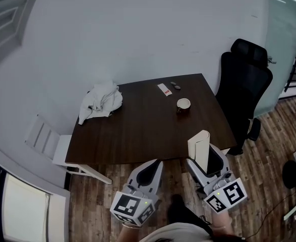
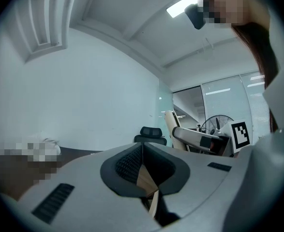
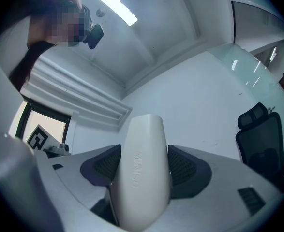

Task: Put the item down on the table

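We hold a cream item (image 3: 142,170) embossed "MINISO", lower right.
Right gripper (image 1: 205,158) clamps it; left gripper (image 1: 154,169) is pinched closed, empty.

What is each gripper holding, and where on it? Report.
Right gripper clamps the white case by its lower part, across its broad sides. Left gripper: shut, empty.

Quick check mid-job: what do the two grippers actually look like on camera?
The left gripper and right gripper match: light grey moulded shells tapering to two jaws lined with dark ribbed pads. Each carries a white cube with black square markers at its rear end.
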A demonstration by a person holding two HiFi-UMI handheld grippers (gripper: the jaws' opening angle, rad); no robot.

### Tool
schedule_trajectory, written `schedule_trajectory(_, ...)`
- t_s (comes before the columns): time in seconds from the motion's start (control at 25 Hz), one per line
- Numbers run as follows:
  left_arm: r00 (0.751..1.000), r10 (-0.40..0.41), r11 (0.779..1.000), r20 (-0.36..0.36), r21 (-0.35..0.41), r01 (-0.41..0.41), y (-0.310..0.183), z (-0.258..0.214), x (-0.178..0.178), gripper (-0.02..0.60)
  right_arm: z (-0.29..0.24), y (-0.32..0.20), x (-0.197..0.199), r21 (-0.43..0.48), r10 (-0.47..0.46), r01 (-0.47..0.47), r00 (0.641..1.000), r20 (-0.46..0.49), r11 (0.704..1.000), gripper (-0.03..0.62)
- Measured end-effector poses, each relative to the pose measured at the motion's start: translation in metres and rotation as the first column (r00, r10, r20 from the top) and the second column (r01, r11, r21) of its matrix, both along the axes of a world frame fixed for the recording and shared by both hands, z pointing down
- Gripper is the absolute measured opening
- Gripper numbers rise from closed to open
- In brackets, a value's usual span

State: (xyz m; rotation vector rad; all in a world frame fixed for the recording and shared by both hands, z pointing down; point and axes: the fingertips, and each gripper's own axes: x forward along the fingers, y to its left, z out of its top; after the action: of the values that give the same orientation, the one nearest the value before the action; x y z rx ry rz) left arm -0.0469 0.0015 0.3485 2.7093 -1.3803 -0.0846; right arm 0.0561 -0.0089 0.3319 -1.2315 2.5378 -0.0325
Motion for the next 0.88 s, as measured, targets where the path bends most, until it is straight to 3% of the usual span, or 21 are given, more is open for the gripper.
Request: schedule_trajectory(0.88,0.998,-0.057,0.998,-0.004,-0.028,0.057,-0.168,0.003,0.003,0.023,0.005,-0.175,0.008,-0.024,-0.057,0.057,0.998,-0.019,0.998,0.31)
